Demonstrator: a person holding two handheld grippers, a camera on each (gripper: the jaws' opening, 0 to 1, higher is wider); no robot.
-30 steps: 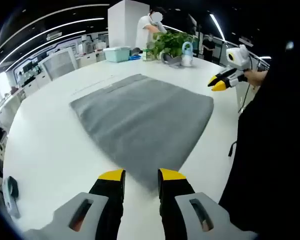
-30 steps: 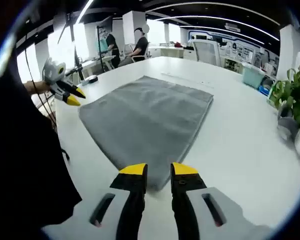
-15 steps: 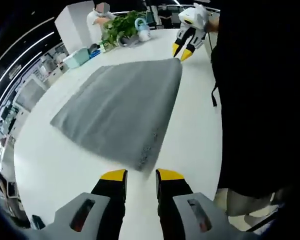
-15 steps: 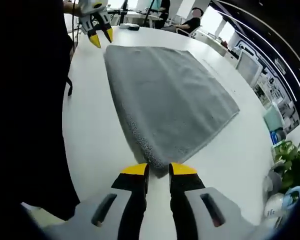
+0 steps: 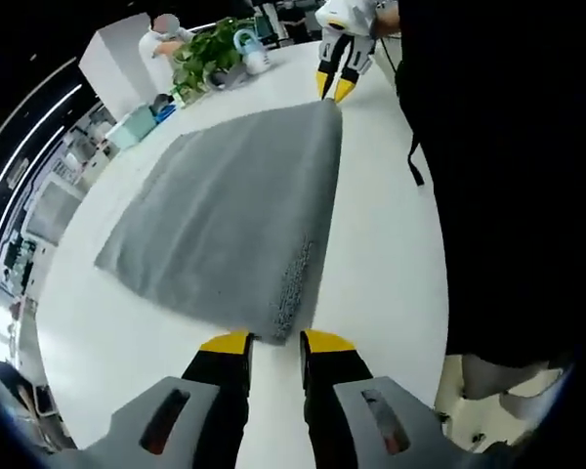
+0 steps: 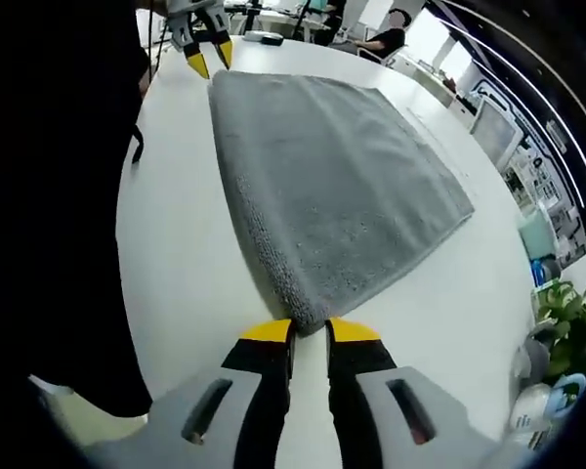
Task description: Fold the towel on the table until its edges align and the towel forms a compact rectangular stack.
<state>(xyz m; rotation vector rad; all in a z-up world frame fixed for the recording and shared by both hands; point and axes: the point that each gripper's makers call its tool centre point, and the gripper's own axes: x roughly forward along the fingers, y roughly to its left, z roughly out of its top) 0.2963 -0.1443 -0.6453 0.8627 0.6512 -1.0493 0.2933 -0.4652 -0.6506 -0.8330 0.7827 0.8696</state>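
Both grippers sat at the near corners of the grey towel [image 5: 230, 215]: left gripper [image 5: 275, 339] narrowly parted at bottom centre, right gripper [image 6: 310, 329] likewise.

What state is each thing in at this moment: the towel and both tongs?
Grey terry towel: lying flat on the white round table, not yet folded.
Left tongs: jaws slightly apart at a near corner of the towel.
Right tongs: jaws slightly apart at the other near corner.
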